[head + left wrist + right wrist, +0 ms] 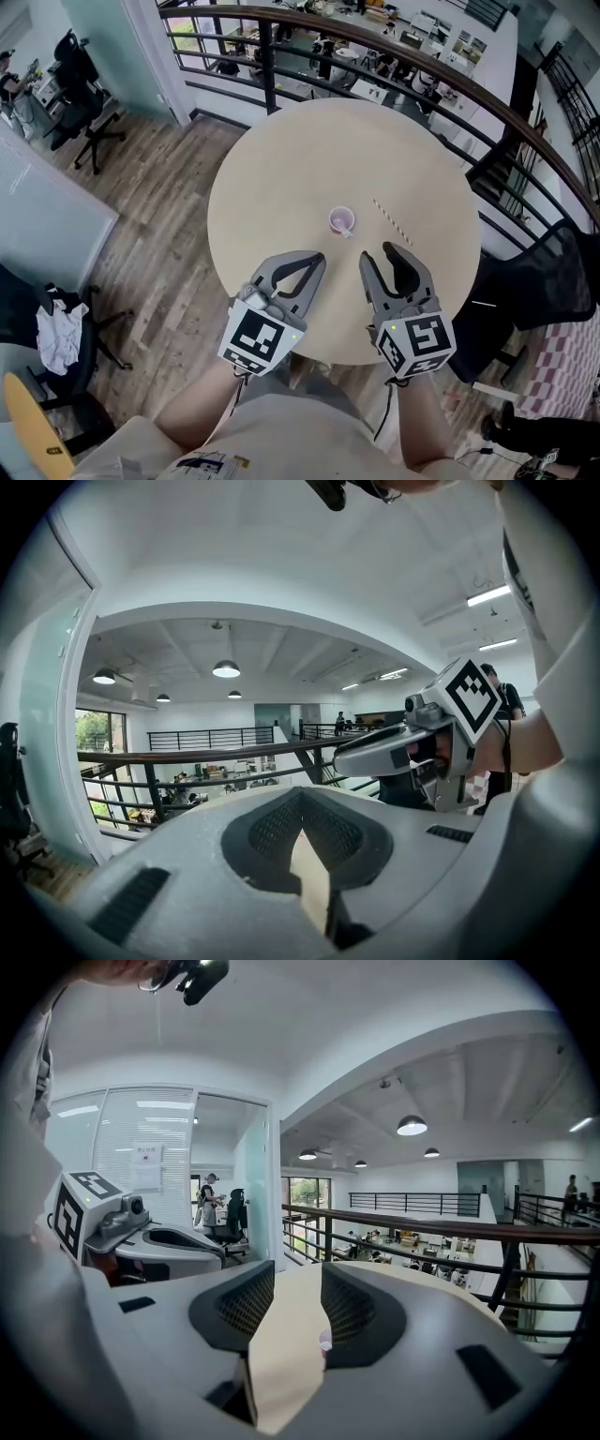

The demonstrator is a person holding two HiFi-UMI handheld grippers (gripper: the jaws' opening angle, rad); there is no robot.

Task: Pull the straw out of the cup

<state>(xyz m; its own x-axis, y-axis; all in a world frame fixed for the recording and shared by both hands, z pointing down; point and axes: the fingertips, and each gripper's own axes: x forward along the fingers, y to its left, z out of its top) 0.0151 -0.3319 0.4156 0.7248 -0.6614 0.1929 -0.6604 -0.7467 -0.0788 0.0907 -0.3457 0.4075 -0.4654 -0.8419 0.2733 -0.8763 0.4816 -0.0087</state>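
Seemingly finished: the straw (391, 218) lies on the worktop (281, 187) right of the cup (341, 221), left tongs (317, 258) pressed together, right tongs (378, 252) spread empty; only pulling back remains.

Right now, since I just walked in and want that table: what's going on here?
A person holds a pair of tongs in each hand near the table's front edge. The straw is already out of the cup and lies flat on the table to the cup's right, apart from it. The right tongs are open and empty. The left tongs are shut on nothing. Neither touches the cup or the straw.
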